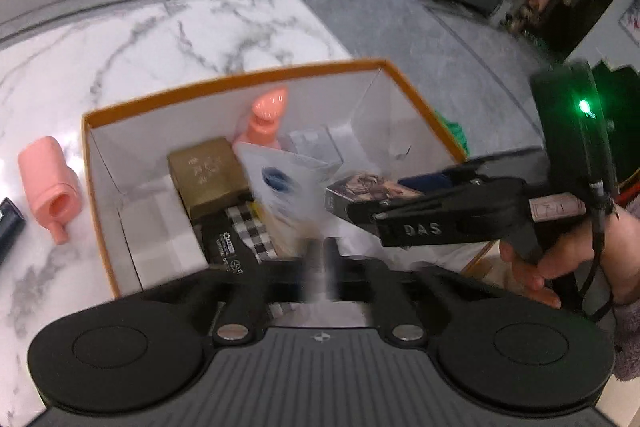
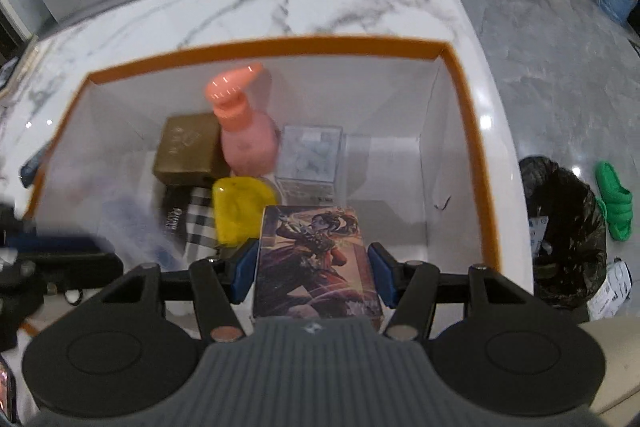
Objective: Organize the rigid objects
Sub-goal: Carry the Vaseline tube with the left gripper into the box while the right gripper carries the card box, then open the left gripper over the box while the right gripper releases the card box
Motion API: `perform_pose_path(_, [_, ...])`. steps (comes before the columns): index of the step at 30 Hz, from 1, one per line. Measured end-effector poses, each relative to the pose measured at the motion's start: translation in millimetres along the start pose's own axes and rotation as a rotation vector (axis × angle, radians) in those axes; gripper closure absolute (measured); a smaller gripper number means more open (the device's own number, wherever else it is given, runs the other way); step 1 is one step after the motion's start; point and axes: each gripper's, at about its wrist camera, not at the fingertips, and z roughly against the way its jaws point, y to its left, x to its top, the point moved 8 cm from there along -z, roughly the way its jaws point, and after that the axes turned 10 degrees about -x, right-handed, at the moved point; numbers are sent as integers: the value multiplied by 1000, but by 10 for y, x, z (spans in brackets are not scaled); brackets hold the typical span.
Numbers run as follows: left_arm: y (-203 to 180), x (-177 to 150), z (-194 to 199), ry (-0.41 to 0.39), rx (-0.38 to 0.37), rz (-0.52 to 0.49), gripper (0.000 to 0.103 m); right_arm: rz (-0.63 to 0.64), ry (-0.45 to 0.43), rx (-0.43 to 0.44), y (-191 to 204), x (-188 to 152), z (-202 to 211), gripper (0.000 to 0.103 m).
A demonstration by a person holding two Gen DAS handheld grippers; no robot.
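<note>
**A:** From the left wrist camera, what do you get?

**B:** The left gripper (image 1: 322, 251) has its fingers pressed together with nothing between them, blurred, above the near edge of the orange-rimmed box (image 1: 224, 83). The box sits on the marble table (image 1: 160, 35). Inside, a gold box (image 1: 206, 175) lies at about ten o'clock from those fingers and a pink pump bottle (image 1: 266, 119) stands at eleven. A second pink bottle (image 1: 48, 179) lies on the marble outside, at nine o'clock. The right gripper (image 1: 360, 205) comes in from three o'clock, a hand (image 1: 560, 259) on its grip.

**A:** And the right wrist camera?

**B:** The right gripper (image 2: 312, 267) is partly open, its blue pads (image 2: 244, 273) clamped on the sides of an illustrated card box (image 2: 314, 259), held over the orange-rimmed box (image 2: 280, 47). At twelve o'clock stands the pink pump bottle (image 2: 246, 135), a clear case (image 2: 310, 159) to its right and the gold box (image 2: 186, 151) to its left. A yellow item (image 2: 240, 207) lies at ten o'clock.
</note>
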Motion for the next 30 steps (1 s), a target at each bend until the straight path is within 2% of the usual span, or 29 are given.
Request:
perform_pose_path(1, [11,-5,-23,8,3,3,95,3,9,-7,16,12,-41,45])
perform_pose_path(5, [52,-47,-142,53,-1,5,95,11,35,-35,14,61,-206,44])
perform_pose_path(12, [184,-99,-279,113,14,31,93,-4,47,-16,-42,99,-245,44])
perform_pose_path(15, [228,-82,-305,131,43,30,81,21,72,-12,-46,83,-281,44])
perform_pose_path(17, [258,-61,-324,144,63,39,77,41,93,-11,-39,35,-309,44])
perform_pose_path(22, [294,2,-317,148,89,25,76,28,97,22,-51,10,-321,44])
perform_pose_path(30, [307,-2,-294,153,133,-45,76,104,52,42,-9,53,-167,44])
